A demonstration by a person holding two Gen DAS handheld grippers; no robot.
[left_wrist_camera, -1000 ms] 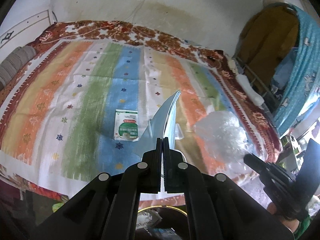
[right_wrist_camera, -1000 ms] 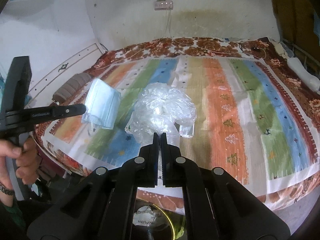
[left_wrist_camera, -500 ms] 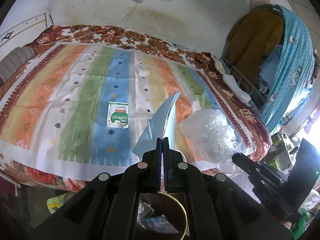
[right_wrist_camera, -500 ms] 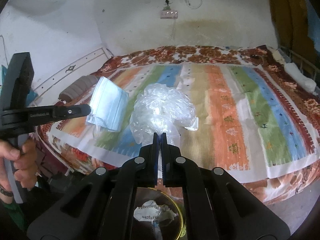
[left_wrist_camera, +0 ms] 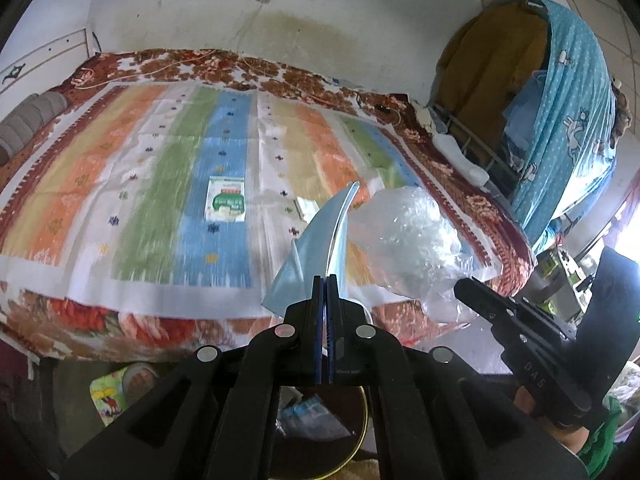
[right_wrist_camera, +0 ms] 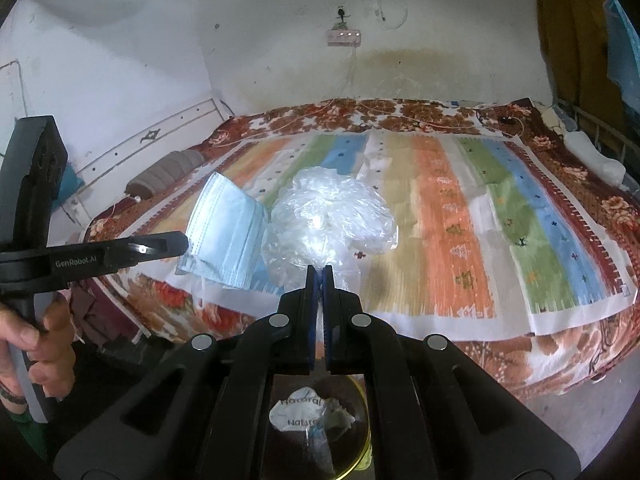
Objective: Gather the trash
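Note:
My left gripper [left_wrist_camera: 325, 280] is shut on a light blue face mask [left_wrist_camera: 316, 246], held in the air off the bed's near edge; the right wrist view shows the same mask [right_wrist_camera: 226, 236] sticking out from the left gripper [right_wrist_camera: 182, 242]. My right gripper [right_wrist_camera: 319, 270] is shut on a crumpled clear plastic bag [right_wrist_camera: 328, 220], which the left wrist view shows as the bag [left_wrist_camera: 412, 240] beside the mask. Below both grippers sits a round yellow-rimmed bin [right_wrist_camera: 362, 440] with crumpled trash inside. A green and white packet [left_wrist_camera: 225, 199] lies on the striped bedspread.
A bed with a striped cover [left_wrist_camera: 140, 184] fills the middle; its floral blanket hangs over the near edge. A small clear wrapper [left_wrist_camera: 306, 208] lies near the packet. Clothes hang on a rack [left_wrist_camera: 560, 112] at the right. A person's hand [right_wrist_camera: 40, 344] grips the left tool's handle.
Both grippers have drawn back from the bed with the mask and the bag still held. The bin below has come further into view.

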